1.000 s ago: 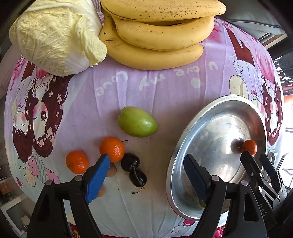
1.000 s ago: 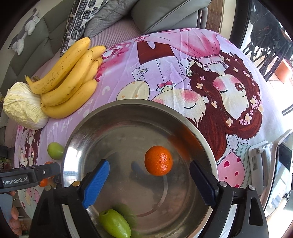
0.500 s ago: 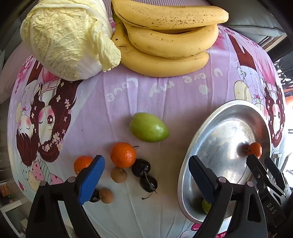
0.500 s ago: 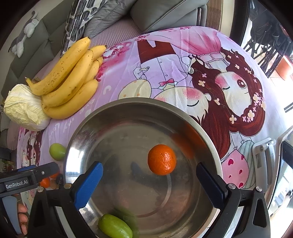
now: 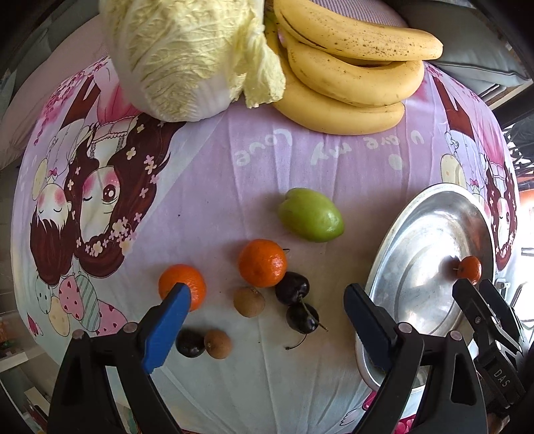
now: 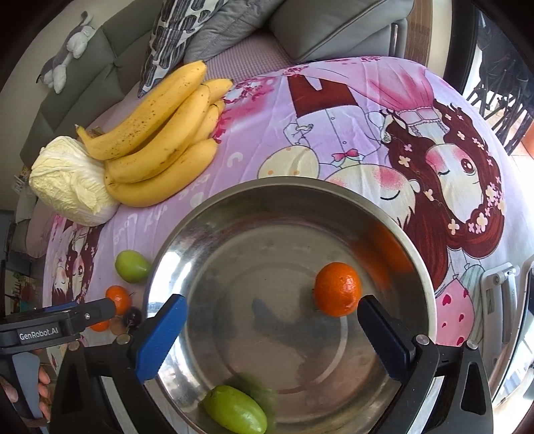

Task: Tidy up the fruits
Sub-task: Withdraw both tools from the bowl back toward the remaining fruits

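Note:
My left gripper [image 5: 267, 293] hangs open above loose fruit on the pink cloth: two tangerines [image 5: 262, 262] [image 5: 182, 285], dark cherries [image 5: 292, 287], two small brown longans [image 5: 249, 301] and a green fruit [image 5: 311, 214]. Nothing is between its fingers. The steel bowl [image 5: 430, 227] lies to the right. My right gripper [image 6: 270, 318] stands open over that bowl [image 6: 233, 207], which holds a tangerine [image 6: 337, 289] and a green fruit [image 6: 235, 413]. The left gripper's body [image 6: 53, 325] shows at the left edge of the right wrist view.
A bunch of bananas [image 5: 347, 76] and a napa cabbage [image 5: 187, 56] lie at the far side of the table. A grey sofa with cushions [image 6: 327, 23] stands behind. The table edge falls away close to the bowl on the right.
The left gripper has drifted left away from the bowl, so the loose fruit now sits between its fingers' line of view, and its jaws have widened. The right gripper's jaws opened slightly.

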A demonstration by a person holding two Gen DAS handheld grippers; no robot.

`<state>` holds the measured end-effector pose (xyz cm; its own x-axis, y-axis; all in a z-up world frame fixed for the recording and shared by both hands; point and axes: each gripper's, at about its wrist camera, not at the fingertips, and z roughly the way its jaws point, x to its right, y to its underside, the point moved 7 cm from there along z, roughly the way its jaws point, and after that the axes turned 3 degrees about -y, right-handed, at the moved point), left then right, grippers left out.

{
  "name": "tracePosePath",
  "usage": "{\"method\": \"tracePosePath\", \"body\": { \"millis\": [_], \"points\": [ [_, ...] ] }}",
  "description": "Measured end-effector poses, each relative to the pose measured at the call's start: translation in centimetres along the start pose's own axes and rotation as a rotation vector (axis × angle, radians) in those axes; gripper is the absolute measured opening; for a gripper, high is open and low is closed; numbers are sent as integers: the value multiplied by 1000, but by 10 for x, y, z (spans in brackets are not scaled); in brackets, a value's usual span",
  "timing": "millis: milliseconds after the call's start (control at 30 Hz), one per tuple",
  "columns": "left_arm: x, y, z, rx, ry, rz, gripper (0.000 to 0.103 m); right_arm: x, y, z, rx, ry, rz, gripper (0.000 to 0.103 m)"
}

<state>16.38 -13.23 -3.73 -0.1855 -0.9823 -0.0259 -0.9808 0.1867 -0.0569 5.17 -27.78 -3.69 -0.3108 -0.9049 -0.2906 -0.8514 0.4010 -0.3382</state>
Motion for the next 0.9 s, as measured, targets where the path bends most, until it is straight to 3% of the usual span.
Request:
{"method": "tracePosePath", "body": {
  "millis": [567, 833, 900],
  "points": [
    [-147, 43, 6, 2, 21, -182, 93, -86, 21, 9, -16, -81, -213, 103],
    [-196, 61, 16, -7, 33, -215, 93, -131, 45, 20, -51, -106, -317, 103],
    [-192, 67, 20, -7, 36, -224, 93, -142, 50, 22, -56, -113, -343, 103]
  ]
}}
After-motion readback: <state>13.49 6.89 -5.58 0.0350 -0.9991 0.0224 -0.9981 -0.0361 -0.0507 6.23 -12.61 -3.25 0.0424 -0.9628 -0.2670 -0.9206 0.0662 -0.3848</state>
